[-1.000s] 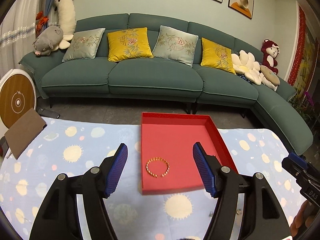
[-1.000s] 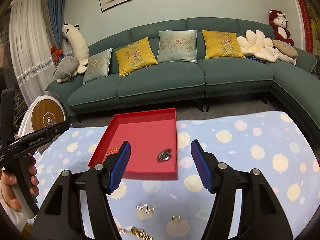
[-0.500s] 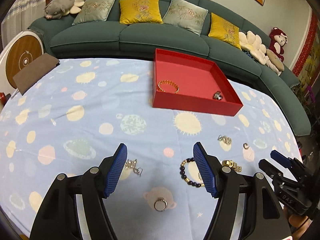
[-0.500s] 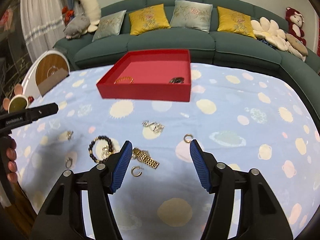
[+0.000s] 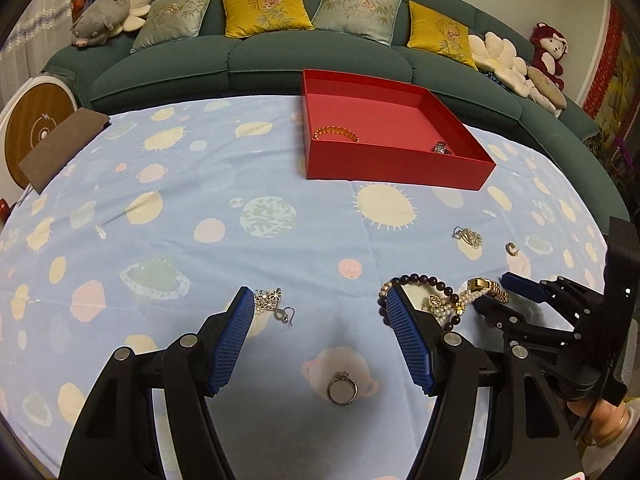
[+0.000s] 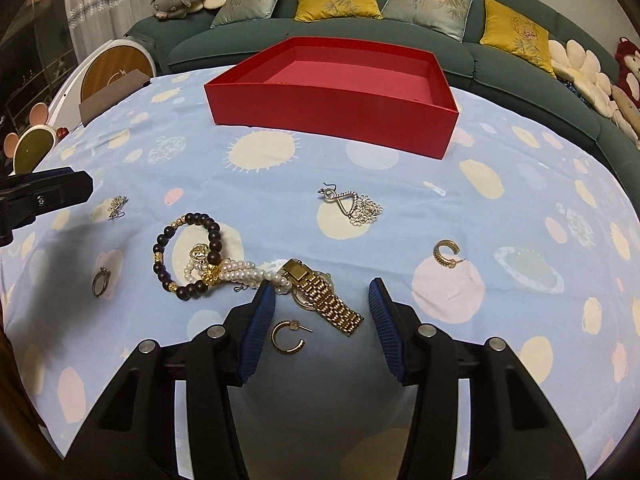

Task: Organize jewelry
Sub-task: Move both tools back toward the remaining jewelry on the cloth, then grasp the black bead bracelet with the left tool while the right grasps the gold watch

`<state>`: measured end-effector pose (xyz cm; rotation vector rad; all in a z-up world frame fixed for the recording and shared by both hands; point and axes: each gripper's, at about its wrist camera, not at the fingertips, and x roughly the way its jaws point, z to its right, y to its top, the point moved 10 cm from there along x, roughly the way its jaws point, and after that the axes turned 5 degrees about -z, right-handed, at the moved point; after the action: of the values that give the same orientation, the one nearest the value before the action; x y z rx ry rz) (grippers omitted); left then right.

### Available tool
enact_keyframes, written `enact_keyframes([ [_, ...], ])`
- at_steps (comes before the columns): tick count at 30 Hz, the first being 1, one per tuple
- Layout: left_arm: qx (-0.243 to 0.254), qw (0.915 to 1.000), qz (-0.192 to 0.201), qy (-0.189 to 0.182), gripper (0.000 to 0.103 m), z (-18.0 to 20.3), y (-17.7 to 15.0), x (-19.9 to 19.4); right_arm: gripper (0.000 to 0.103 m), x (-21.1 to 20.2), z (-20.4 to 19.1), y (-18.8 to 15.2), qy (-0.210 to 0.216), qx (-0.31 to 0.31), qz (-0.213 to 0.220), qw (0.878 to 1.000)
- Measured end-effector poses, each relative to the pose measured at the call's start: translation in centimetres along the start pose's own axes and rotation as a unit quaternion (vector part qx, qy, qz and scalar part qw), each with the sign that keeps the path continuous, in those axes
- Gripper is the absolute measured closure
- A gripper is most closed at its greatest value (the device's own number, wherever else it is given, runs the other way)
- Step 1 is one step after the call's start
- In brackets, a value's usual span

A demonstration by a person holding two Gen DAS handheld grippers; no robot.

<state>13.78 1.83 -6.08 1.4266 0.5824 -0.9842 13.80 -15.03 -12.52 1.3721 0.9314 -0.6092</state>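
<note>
A second ago I had both tools up over the red tray [image 5: 396, 168]; now I've pulled them back and low over the loose pieces, so the drop-off looks done and a fresh pick is starting. On the left, my left tool [image 5: 316, 334] hangs spread wide and empty, with a silver ring [image 5: 341, 387] lying on the cloth between its fingers and a small silver earring [image 5: 274, 304] just beside its left finger. The gold bangle [image 5: 336, 135] and a small silver piece [image 5: 442, 148] sit inside the tray — two items sorted, most still out. Further right, my right tool [image 6: 322, 322] is also parted and holding nothing, with the gold watch [image 6: 326, 298] and a gold hoop earring [image 6: 287, 336] lying between its fingers. The dark bead bracelet [image 6: 188, 256] tangles with a pearl strand [image 6: 240, 272] touching the watch. The worktop [image 5: 160, 240] wears a pale blue planet-print cloth — behind it runs a green sofa [image 5: 280, 52] with cushions.
</note>
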Motion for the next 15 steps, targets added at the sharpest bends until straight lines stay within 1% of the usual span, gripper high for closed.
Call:
enact_keyframes([
  [3,0.008,0.9999,0.000,-0.006,0.037,0.6,-0.1,-0.1,0.055,0.1,-0.3,0.0,0.002,-0.007,0.003,1.000],
  [4,0.011,0.9999,0.000,-0.008,0.037,0.8,-0.2,-0.1,0.059,0.1,-0.3,0.1,0.003,-0.007,0.003,1.000],
  [5,0.014,0.9999,-0.001,-0.010,0.037,1.1,-0.3,0.0,0.067,0.0,-0.4,0.1,0.005,-0.008,0.004,1.000],
  [6,0.017,0.9998,-0.003,-0.014,0.037,1.4,-0.4,0.1,0.072,0.0,-0.6,0.1,0.004,-0.011,0.005,1.000],
  [7,0.019,0.9997,-0.004,-0.016,0.037,1.7,-0.5,0.2,0.081,0.0,-0.7,0.2,0.004,-0.015,0.005,1.000],
  [9,0.027,0.9993,-0.008,-0.024,0.037,2.4,-0.8,0.4,0.081,-0.1,-0.7,0.2,0.002,-0.016,0.004,1.000],
  [13,0.050,0.9980,-0.014,-0.037,0.037,4.3,-1.7,0.8,0.081,-0.3,-0.4,0.2,0.012,0.002,0.001,1.000],
  [15,0.062,0.9970,-0.016,-0.043,0.034,5.2,-2.0,1.3,0.081,-0.6,-0.1,0.2,0.014,0.012,0.001,1.000],
])
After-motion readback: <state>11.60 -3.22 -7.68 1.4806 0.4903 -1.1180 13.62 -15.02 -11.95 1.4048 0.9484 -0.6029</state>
